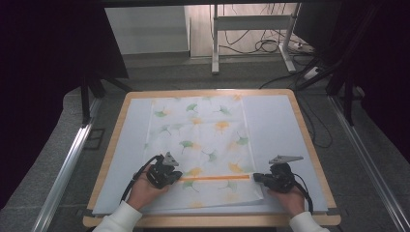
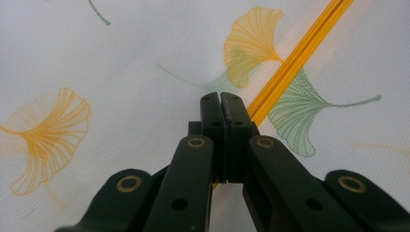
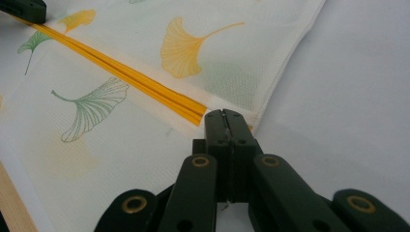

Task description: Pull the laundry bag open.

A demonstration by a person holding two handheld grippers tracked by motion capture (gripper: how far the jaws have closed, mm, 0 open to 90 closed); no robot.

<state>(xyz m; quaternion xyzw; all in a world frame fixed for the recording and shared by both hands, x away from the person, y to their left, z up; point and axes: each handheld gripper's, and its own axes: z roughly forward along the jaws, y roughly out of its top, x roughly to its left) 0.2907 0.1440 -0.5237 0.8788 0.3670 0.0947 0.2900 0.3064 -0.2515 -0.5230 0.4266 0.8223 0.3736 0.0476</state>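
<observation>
On the desk (image 1: 309, 145), a ginkgo-printed cloth (image 1: 203, 140) lies flat with an orange strip (image 1: 215, 178) across its near edge. The left gripper (image 1: 175, 175) and right gripper (image 1: 256, 177), both closed, sit at the strip's ends; seemingly the pinching step, with an even lift next.

place: lab recording bay | signs: dark curtains (image 1: 43, 72) around wooden bench (image 1: 121, 116), floor cables (image 1: 263, 46), metal stand (image 1: 251, 21), grey carpet (image 1: 58, 145)
</observation>
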